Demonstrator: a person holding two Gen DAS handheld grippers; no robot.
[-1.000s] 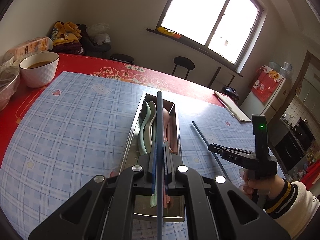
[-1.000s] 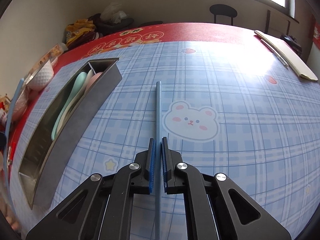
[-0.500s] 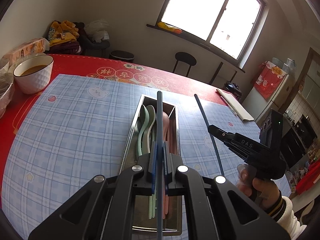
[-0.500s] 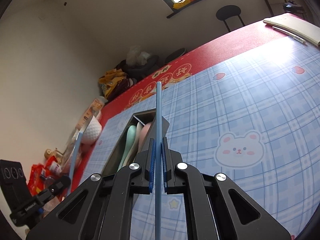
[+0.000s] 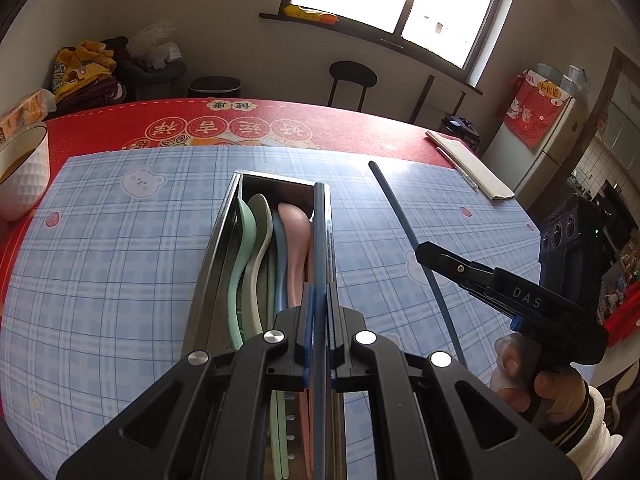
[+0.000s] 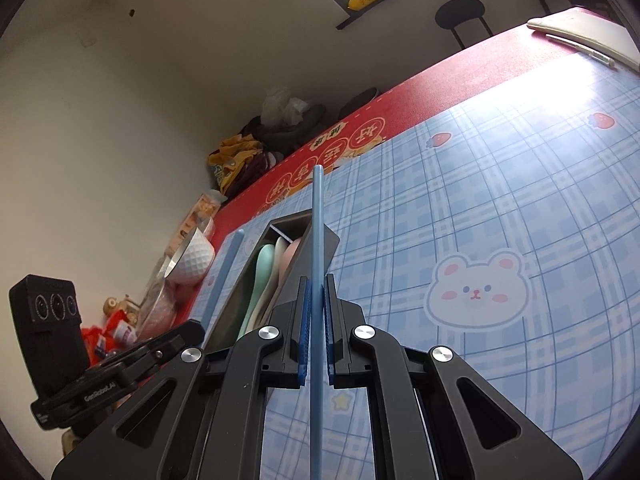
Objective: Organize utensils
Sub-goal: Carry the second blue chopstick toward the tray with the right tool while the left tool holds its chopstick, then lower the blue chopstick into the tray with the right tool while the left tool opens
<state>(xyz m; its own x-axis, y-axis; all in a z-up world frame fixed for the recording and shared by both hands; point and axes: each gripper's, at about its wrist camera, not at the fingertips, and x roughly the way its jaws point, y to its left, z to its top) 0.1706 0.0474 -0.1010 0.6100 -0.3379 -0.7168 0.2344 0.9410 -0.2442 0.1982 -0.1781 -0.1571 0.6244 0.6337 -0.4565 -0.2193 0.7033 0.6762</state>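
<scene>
Desk: red covering with gold-and-white round medallions along the far edge. Over it, mat: pale blue and white plaid, printed with white bear faces with pink cheeks, small red strawberries and yellow stars.

Tray: grey metal, shiny walls.

Spoons in tray: mint green, off-white, blue, pink.

Chopsticks: left-held one dark blue against the light; right-held one light blue.

Left claw and right claw: black bodies, silver screws, blue pads.

Bowl: white, dimpled, brown liquid inside.

Sleeve: white, black cuff with yellow stripes.
</scene>
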